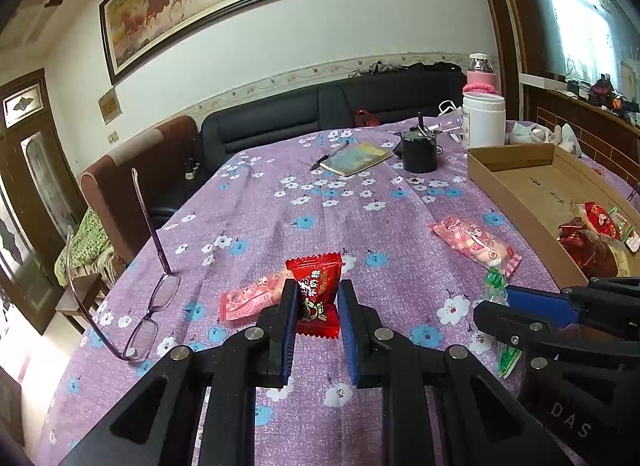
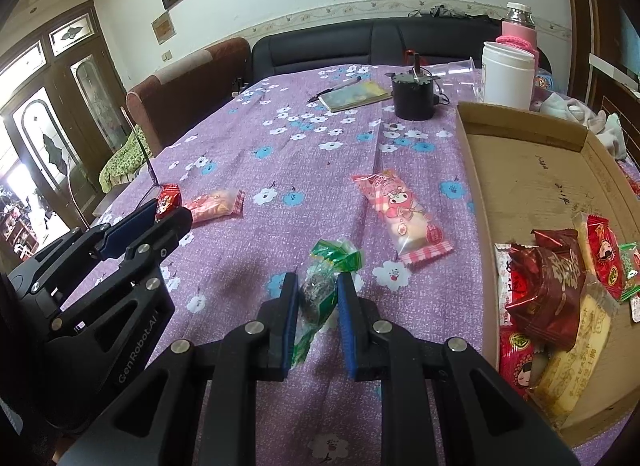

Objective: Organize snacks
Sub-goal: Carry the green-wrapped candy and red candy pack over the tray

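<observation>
Fingers (image 1: 289, 318) of your left gripper (image 1: 318, 308) sit narrow on either side of the red candy (image 1: 316, 290), and the blue pads look to be pressing its wrapper, so I judge it gripped. Your right gripper (image 2: 318, 302) is the same story with the green candy (image 2: 324, 286): narrow, pads against the crinkly wrapper, its twisted top poking out ahead of the tips. Whether either sweet is lifted off the purple tablecloth (image 1: 280, 217) I cannot tell.

The cardboard tray (image 2: 476, 169) lies to your right, already holding several red and yellow packets at its near end. Still loose on the cloth are a pink snack packet (image 2: 402, 217) between your right gripper and the tray, and a smaller pink packet (image 1: 250, 296) just behind the red candy.

Watch these, all guesses from how things lie:
- The green wrapper is slippery and you hold it at its middle; a quick swing could let it slide out.
- Your two grippers are close (the right one shows at the left camera's edge), so moving both toward the tray at once risks a knock.
- The glasses (image 1: 148, 306) rest near your left gripper with one arm raised; a wide sweep could catch them.
- Come in low and you may hit the tray's wall.
</observation>
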`<control>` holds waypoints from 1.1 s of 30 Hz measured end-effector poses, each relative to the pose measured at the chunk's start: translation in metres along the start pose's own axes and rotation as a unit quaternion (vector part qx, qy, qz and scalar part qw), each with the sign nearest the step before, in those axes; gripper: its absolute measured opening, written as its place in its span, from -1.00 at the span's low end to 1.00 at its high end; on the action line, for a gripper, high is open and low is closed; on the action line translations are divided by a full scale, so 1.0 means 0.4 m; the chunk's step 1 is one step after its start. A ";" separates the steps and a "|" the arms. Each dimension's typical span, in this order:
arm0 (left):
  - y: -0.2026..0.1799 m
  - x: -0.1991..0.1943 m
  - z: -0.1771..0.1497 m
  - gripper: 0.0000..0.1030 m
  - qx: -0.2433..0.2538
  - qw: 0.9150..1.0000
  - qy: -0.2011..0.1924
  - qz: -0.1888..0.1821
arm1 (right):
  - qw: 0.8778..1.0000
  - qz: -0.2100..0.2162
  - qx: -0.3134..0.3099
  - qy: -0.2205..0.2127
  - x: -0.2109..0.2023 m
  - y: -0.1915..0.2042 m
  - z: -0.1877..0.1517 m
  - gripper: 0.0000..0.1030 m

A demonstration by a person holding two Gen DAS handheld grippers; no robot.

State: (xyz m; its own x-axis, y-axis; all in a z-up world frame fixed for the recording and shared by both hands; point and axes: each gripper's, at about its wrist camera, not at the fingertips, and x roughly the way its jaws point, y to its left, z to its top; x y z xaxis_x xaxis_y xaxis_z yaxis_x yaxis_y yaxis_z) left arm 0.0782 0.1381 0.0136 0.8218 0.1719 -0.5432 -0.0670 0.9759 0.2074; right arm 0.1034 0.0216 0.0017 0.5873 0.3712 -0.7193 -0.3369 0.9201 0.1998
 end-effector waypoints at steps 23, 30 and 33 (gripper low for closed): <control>-0.013 -0.009 -0.004 -0.60 0.016 1.000 -0.013 0.015 | 1.000 0.000 0.009 -0.008 -0.011 -0.010 0.008 -0.65; -0.012 -0.010 -0.004 -0.60 0.016 1.000 -0.014 0.018 | 1.000 0.001 0.009 -0.009 -0.012 -0.007 0.007 -0.65; -0.011 -0.011 -0.004 -0.60 0.016 1.000 -0.015 0.020 | 1.000 0.001 0.009 -0.010 -0.014 -0.008 0.006 -0.65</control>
State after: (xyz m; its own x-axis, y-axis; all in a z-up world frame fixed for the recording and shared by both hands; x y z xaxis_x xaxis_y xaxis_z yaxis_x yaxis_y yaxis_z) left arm 0.0741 0.1335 0.0139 0.8352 0.2053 -0.5101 -0.0821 0.9638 0.2535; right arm 0.1031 0.0170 0.0067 0.6019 0.3754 -0.7048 -0.3246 0.9214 0.2136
